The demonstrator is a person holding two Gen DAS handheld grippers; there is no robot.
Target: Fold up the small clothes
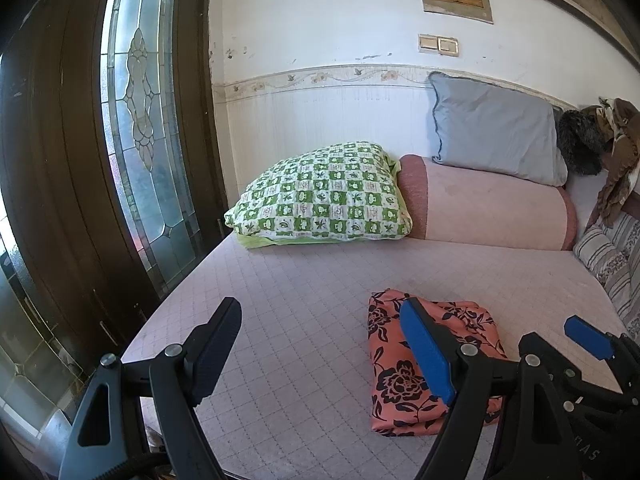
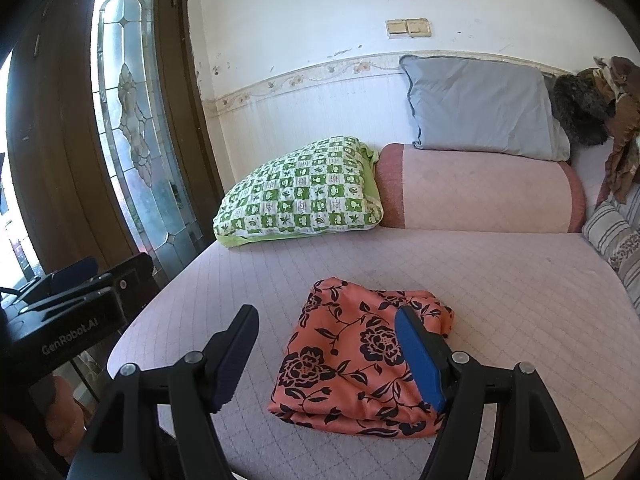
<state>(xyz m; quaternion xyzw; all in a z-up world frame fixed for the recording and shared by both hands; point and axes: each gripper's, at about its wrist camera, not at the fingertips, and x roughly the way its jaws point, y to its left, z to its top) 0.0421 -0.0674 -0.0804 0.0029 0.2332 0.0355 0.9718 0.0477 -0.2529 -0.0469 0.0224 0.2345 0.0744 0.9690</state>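
A folded orange garment with black flowers (image 1: 390, 380) (image 2: 360, 340) lies flat on the pink quilted bed (image 1: 304, 280) (image 2: 500, 280), near its front edge. My left gripper (image 1: 322, 350) hovers open over bare bedcover just left of the garment, with its blue right pad (image 1: 428, 352) in front of the cloth. My right gripper (image 2: 328, 358) hangs open above the garment's near half, nothing between its pads. In the right wrist view the left gripper (image 2: 80, 276) shows at the far left, held by a hand (image 2: 60, 412). One blue pad of the right gripper (image 1: 588, 338) shows in the left wrist view.
A green checked pillow (image 1: 320, 196), a pink bolster (image 1: 492, 208) and a grey-blue pillow (image 1: 496, 132) lie at the back. Striped cushions (image 1: 612, 264) and a brown cloth heap (image 1: 616, 152) sit at the right. A dark wooden door with leaded glass (image 1: 136, 120) stands beside the bed's left edge.
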